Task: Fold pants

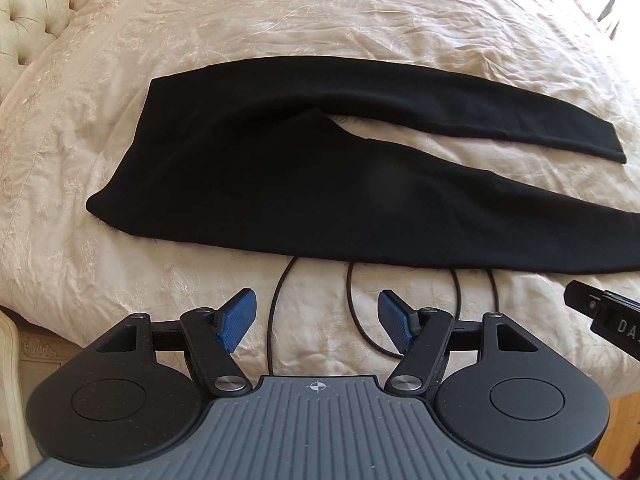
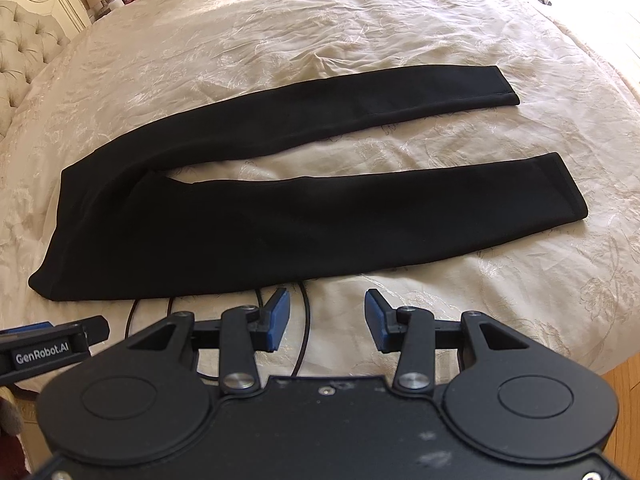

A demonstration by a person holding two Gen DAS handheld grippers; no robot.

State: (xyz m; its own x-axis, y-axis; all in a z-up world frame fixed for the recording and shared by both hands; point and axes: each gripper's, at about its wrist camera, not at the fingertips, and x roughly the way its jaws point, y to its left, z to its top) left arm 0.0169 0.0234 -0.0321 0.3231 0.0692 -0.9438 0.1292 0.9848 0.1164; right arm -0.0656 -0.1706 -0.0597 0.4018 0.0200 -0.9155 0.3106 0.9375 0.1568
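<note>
Left gripper [image 1: 316, 322]: jaws wide apart, empty, above bare bed [image 1: 120, 272] and black cables [image 1: 280, 300]. Black pants [image 1: 248, 184] lie flat just beyond both grippers, waist left, legs spread rightward. Right gripper [image 2: 326, 320]: jaws partly open, holding nothing, before the near leg.

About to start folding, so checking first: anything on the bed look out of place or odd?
Yes: thin black cables loop across the bedspread and run under the near edge of the black pants, where a fold could snag them. The pants lie flat, legs apart.
</note>
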